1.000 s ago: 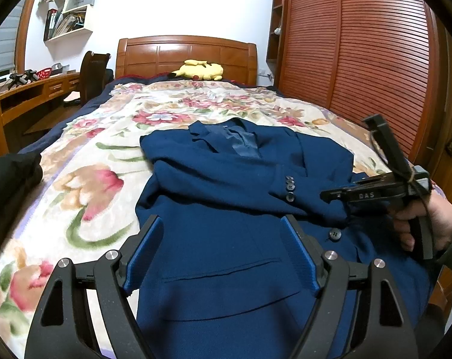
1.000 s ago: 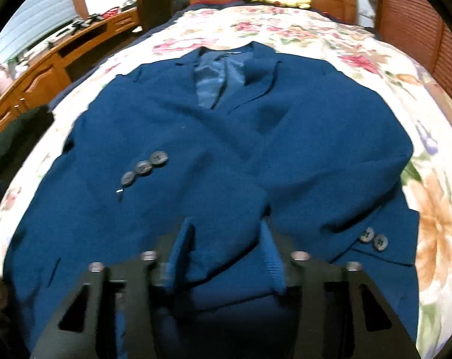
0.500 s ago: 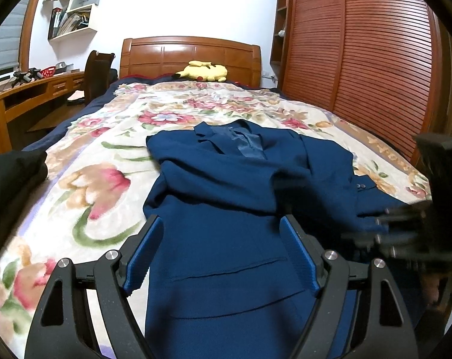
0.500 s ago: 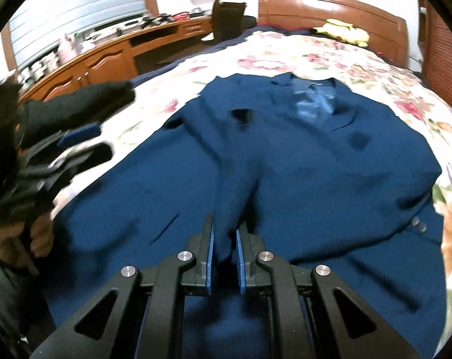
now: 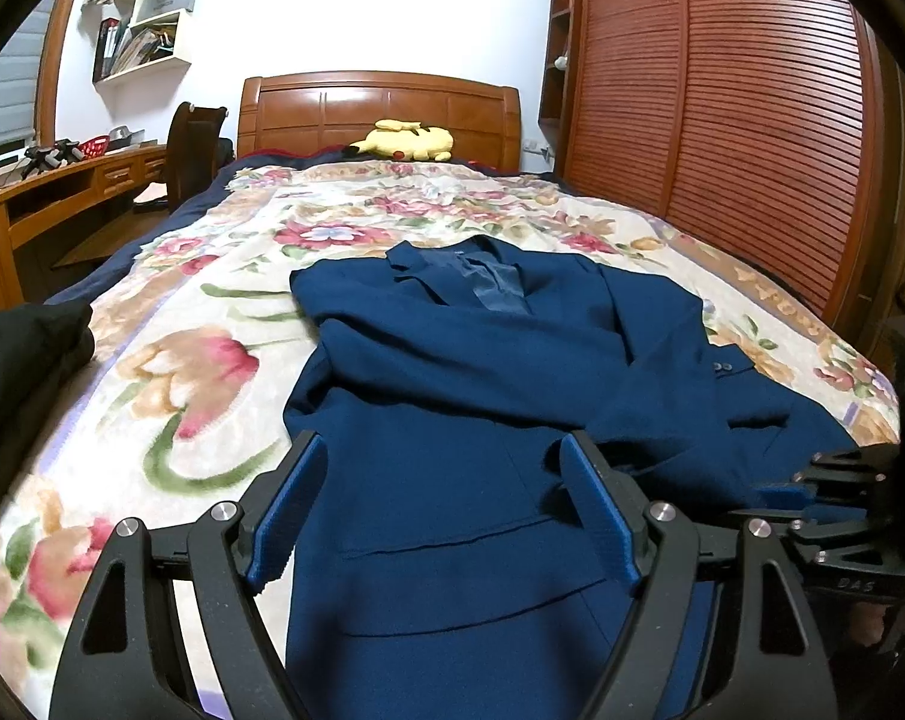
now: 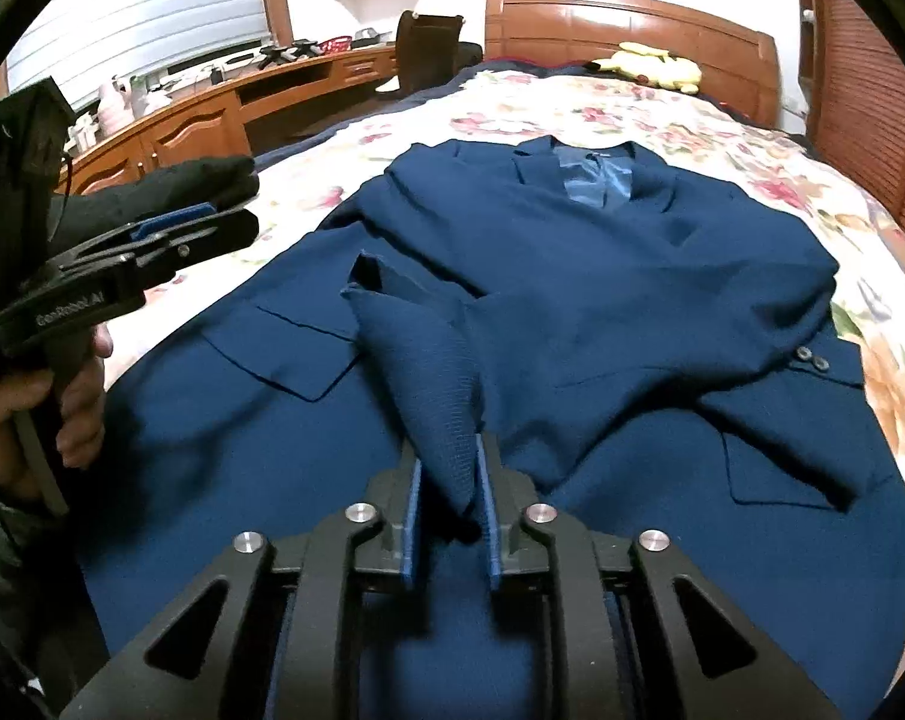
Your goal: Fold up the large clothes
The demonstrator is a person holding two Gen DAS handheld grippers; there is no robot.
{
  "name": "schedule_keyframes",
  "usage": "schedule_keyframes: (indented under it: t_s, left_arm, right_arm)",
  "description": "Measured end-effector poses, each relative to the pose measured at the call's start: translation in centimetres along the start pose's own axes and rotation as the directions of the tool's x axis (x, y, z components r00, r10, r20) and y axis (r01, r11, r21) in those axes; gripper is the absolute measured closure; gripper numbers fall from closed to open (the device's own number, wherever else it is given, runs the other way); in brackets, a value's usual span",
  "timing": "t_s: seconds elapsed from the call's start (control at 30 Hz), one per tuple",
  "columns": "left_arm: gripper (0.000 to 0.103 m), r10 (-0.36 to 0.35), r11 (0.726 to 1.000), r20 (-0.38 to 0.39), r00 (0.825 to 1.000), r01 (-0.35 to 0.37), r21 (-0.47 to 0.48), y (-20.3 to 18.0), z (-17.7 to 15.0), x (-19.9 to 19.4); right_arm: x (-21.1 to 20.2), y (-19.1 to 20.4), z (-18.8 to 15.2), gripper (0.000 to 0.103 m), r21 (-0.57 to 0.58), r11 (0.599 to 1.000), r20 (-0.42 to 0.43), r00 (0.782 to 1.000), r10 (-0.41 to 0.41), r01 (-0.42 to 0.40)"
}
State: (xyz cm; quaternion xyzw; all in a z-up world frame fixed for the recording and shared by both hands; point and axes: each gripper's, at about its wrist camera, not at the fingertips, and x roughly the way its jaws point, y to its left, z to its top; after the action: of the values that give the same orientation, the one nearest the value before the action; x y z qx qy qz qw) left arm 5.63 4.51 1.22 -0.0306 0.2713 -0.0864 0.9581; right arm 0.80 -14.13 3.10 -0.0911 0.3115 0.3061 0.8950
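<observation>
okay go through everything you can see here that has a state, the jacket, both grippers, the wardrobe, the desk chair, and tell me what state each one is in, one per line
Blue jacket: face up on the bed, one sleeve folded across the front, other sleeve lifted.
Lifted sleeve: pinched at its end by the right gripper.
Right gripper: shut on the sleeve.
Left gripper: open, holding nothing, above the jacket's lower part.
Wardrobe doors: closed.
Desk chair: pushed in at the desk.
</observation>
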Motion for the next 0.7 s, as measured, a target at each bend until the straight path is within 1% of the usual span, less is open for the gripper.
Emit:
schedule_keyframes:
  t_s: [0.03, 0.07, 0.1, 0.13, 0.2, 0.3, 0.43, 0.53, 0.7]
  left_arm:
    - [0.022, -0.001, 1.000, -0.001, 1.000, 0.001, 0.001, -0.1, 0.0, 0.0]
    - [0.022, -0.003, 1.000, -0.002, 1.000, 0.003, 0.002, -0.2, 0.0, 0.0]
    - [0.022, -0.005, 1.000, -0.001, 1.000, 0.005, 0.003, -0.3, 0.0, 0.0]
    - [0.022, -0.009, 1.000, -0.001, 1.000, 0.009, 0.006, -0.5, 0.0, 0.0]
    - [0.022, -0.016, 1.000, -0.004, 1.000, 0.016, 0.009, -0.8, 0.1, 0.2]
    - [0.022, -0.029, 0.999, -0.014, 0.999, 0.029, 0.013, -1.4, 0.2, 0.6]
    - [0.022, -0.039, 0.999, -0.033, 0.999, 0.040, 0.028, -2.7, 0.2, 1.4]
    - [0.022, -0.040, 0.998, -0.055, 0.998, 0.043, 0.052, -3.8, 0.0, 2.1]
    - [0.022, -0.057, 0.994, -0.117, 0.992, 0.067, 0.081, -4.8, -0.3, 3.6]
  right_arm:
    - [-0.5, 0.1, 0.0, 0.074, -0.004, 1.000, 0.006, 1.000, -0.006, 0.006]
    - [-1.2, 0.3, 0.0, 0.063, -0.008, 1.000, 0.010, 1.000, -0.008, 0.008]
    - [-1.6, 0.2, -0.1, 0.057, -0.009, 1.000, 0.018, 1.000, -0.013, 0.013]
    - [-2.0, 0.1, -0.3, 0.048, -0.010, 1.000, 0.026, 0.999, -0.020, 0.021]
    - [-2.8, -0.3, -0.5, 0.046, -0.013, 0.999, 0.040, 0.999, -0.037, 0.038]
    - [-3.9, -1.2, -0.8, 0.046, -0.020, 0.994, 0.058, 0.993, -0.106, 0.108]
    - [-4.8, -3.2, -1.1, 0.046, -0.009, 0.981, 0.064, 0.979, -0.194, 0.195]
    - [-4.1, -4.7, -1.3, 0.046, 0.010, 0.968, 0.043, 0.967, -0.249, 0.249]
    - [-2.0, -6.3, -1.8, 0.046, 0.022, 0.951, -0.004, 0.951, -0.308, 0.308]
